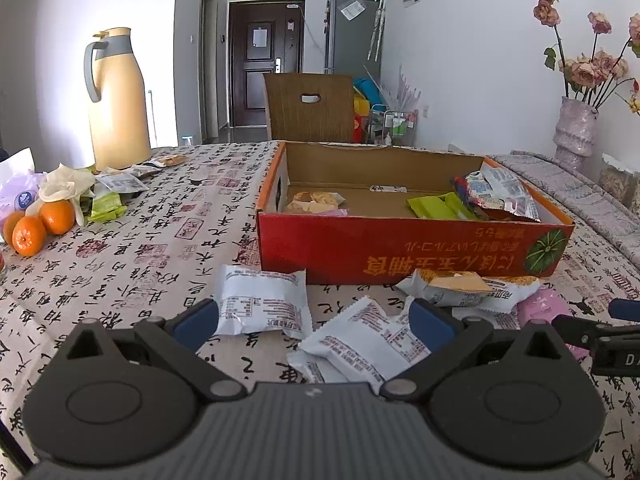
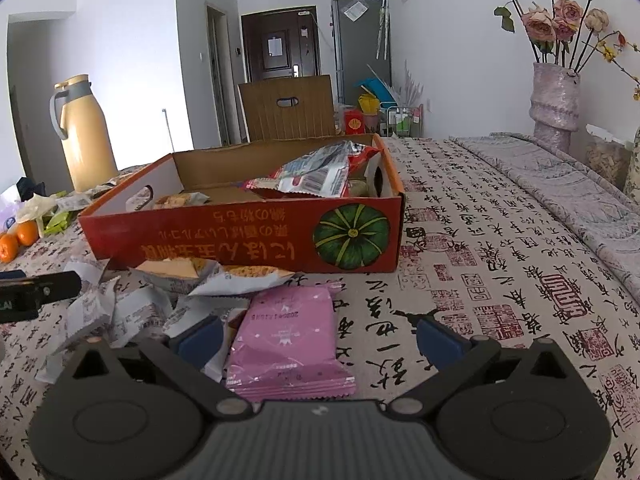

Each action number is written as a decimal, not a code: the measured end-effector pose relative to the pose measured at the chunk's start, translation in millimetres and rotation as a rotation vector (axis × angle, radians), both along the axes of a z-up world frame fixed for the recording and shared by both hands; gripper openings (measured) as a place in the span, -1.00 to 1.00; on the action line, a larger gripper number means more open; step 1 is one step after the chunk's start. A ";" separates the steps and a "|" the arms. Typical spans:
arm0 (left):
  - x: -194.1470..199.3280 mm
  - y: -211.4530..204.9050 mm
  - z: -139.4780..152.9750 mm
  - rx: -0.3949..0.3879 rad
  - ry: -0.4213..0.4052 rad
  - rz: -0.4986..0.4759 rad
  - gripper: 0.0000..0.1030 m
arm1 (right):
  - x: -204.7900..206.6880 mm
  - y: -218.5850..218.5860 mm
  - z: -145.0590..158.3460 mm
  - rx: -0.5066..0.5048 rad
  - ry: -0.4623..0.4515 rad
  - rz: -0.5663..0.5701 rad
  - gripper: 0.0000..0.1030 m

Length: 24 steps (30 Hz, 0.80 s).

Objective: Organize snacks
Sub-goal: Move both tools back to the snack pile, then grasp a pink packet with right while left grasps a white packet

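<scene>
A red cardboard box (image 1: 400, 246) (image 2: 240, 240) sits on the table with several snack packs inside, among them green packs (image 1: 438, 206) and a large red-and-white bag (image 1: 496, 192) (image 2: 312, 178). Loose white snack packets (image 1: 262, 306) (image 2: 132, 316) lie in front of it. My left gripper (image 1: 316, 320) is open just above a white packet (image 1: 372, 340). My right gripper (image 2: 320, 338) is open around a pink packet (image 2: 288, 340), whose near end lies between the fingers. A cracker pack (image 1: 456, 284) (image 2: 180, 270) leans on the box front.
A yellow thermos jug (image 1: 116, 100) (image 2: 82, 132) stands at the back left. Oranges (image 1: 36, 226) (image 2: 16, 240), green packs and wrappers lie at the left. A vase of dried roses (image 1: 576, 128) (image 2: 554, 100) stands at the right. A chair (image 1: 312, 106) is behind the table.
</scene>
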<state>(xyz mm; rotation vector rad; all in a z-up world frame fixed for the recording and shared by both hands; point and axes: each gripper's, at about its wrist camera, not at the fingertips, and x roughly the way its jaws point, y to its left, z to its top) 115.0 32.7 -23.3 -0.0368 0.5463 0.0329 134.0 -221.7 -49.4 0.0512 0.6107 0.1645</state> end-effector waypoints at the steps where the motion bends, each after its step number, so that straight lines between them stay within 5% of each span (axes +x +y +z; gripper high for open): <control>1: 0.5 -0.1 0.0 -0.001 0.001 0.001 1.00 | 1.0 0.6 -0.4 -0.001 0.003 0.001 1.00; 6: 0.4 0.8 0.3 -0.006 0.000 0.000 1.00 | 6.7 6.4 -3.0 -0.029 0.024 0.013 0.99; 20: 0.8 0.8 1.3 -0.009 0.010 0.005 1.00 | 37.1 26.8 -14.9 -0.086 0.107 0.027 0.58; 24: 0.8 -0.6 1.6 -0.006 0.021 0.006 1.00 | 32.8 27.2 -13.5 -0.076 0.088 0.052 0.18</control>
